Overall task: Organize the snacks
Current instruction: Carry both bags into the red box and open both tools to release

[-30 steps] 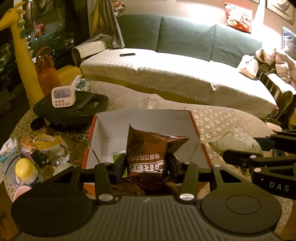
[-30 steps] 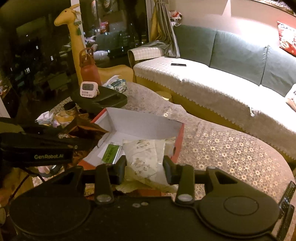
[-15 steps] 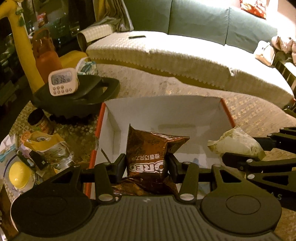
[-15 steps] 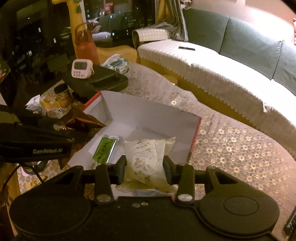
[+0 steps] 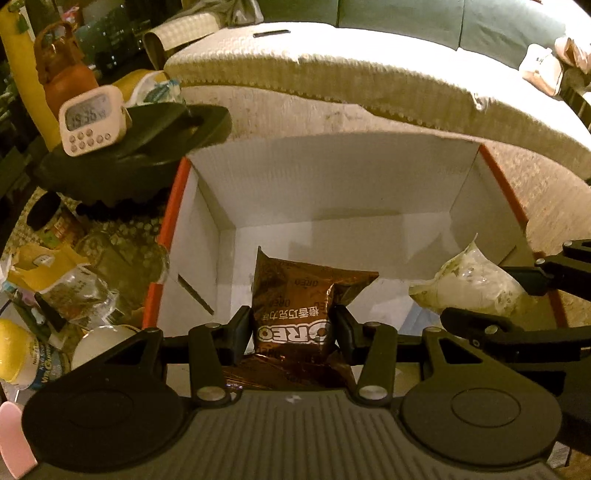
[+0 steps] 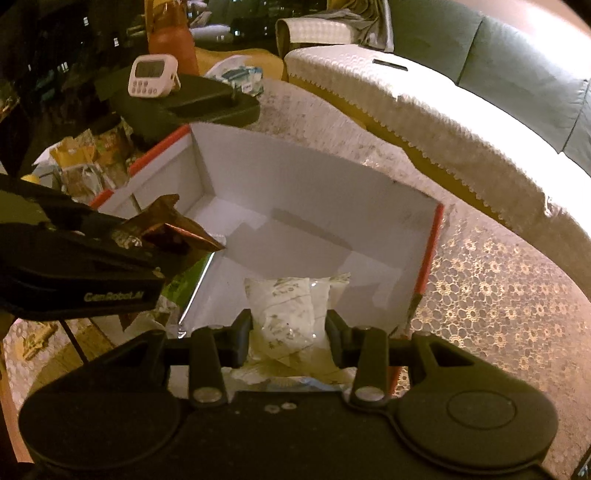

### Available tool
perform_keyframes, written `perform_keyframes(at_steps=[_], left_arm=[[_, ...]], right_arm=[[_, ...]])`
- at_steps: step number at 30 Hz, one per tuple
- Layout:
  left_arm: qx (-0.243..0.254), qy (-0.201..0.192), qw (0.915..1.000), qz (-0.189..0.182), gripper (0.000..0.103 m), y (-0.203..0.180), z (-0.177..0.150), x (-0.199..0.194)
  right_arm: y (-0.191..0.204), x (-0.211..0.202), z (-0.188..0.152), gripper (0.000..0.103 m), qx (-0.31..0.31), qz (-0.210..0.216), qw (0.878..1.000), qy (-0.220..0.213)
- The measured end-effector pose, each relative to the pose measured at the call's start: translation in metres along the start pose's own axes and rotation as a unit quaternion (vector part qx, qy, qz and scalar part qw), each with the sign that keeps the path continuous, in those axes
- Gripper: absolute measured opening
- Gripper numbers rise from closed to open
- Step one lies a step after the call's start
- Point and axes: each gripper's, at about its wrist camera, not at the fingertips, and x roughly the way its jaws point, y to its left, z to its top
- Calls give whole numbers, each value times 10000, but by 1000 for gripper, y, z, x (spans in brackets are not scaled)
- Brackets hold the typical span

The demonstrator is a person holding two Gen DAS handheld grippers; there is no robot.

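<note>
Behind the table, a long green sofa (image 5: 498, 26) with a pale cover fills the background, and the table itself carries a lace cloth (image 6: 498, 295) with a flower pattern. On this cloth stands a white cardboard box (image 5: 332, 184) with orange edges, open at the top.

The left gripper (image 5: 293, 326) is closed on a brown Oreo packet (image 5: 295, 295) (the logo reads upside down from this camera), and it holds the packet above the near part of the box, close to the left wall. The right gripper (image 6: 288, 328) is clamped on a pale snack bag (image 6: 288, 314) with a printed pattern, also over the box, toward the right wall. Both packets are pinched by the 2 fingers at their lower half, and the upper half stands free. In the left wrist view the pale bag (image 5: 469, 284) appears just beside the right wall.

To the left of the box lie a white timer (image 5: 90, 120) on a black tray (image 5: 147, 158), an orange bottle (image 5: 61, 70), and several other packets (image 5: 55, 277) in a loose heap.
</note>
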Motion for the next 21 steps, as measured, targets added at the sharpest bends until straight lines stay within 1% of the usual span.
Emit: perform_keyframes(at_steps=[4, 8, 11, 14, 21], left_arm=[[78, 108, 9999, -15, 47, -3, -3, 9], [93, 198, 9998, -24, 47, -5, -5, 15], [111, 176, 9998, -38, 47, -6, -7, 14], [101, 149, 9998, -33, 47, -6, -7, 11], [-3, -49, 9999, -116, 57, -4, -8, -11]], right_arm=[[5, 9, -4, 41, -196, -59, 9997, 110], [6, 13, -5, 41, -231, -54, 9996, 168], [6, 12, -6, 40, -246, -2, 9995, 218], [7, 11, -6, 41, -271, -45, 9994, 226], [-2, -8, -8, 41, 57, 40, 9999, 90]])
